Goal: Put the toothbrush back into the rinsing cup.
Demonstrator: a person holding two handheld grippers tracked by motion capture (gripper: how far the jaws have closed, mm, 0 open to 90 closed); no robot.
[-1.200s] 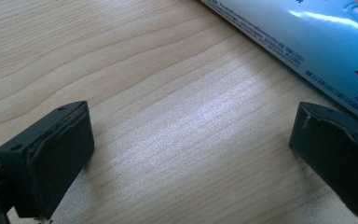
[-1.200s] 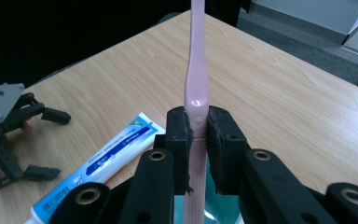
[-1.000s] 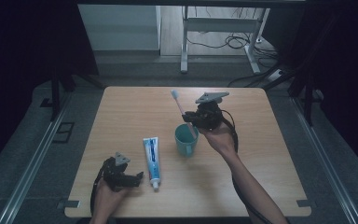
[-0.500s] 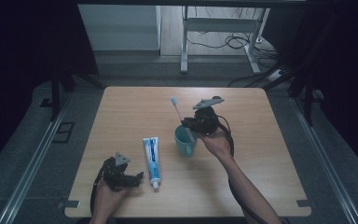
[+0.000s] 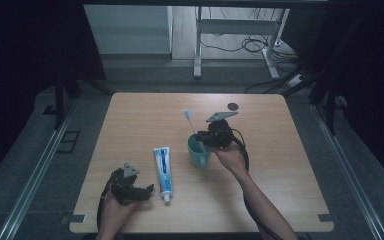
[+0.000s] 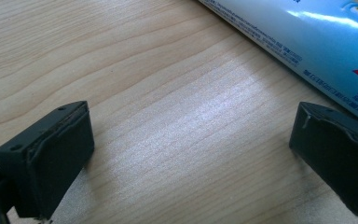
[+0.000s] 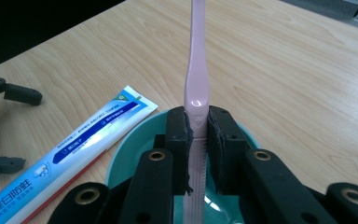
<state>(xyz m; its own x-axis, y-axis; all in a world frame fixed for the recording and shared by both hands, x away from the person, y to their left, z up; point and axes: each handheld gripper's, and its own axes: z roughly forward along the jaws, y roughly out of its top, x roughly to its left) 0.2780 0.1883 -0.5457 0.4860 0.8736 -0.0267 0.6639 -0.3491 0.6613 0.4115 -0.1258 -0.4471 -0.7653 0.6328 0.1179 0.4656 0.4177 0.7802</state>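
The pink toothbrush stood nearly upright, its handle pinched between the two black jaws of the right gripper, and its lower end reached down into the teal cup on the wooden table. In the high view the brush head (white, as far as could be told) leaned up and to the left above the cup's rim. The right gripper sat just over the cup, held by the person's right hand. Just left of the cup lay a toothpaste tube, flat, cap toward the near edge. Beyond the tube, at the near left, the left gripper rested low on the table, its jaws spread wide with only bare wood between them; the tube lay just past one jaw.
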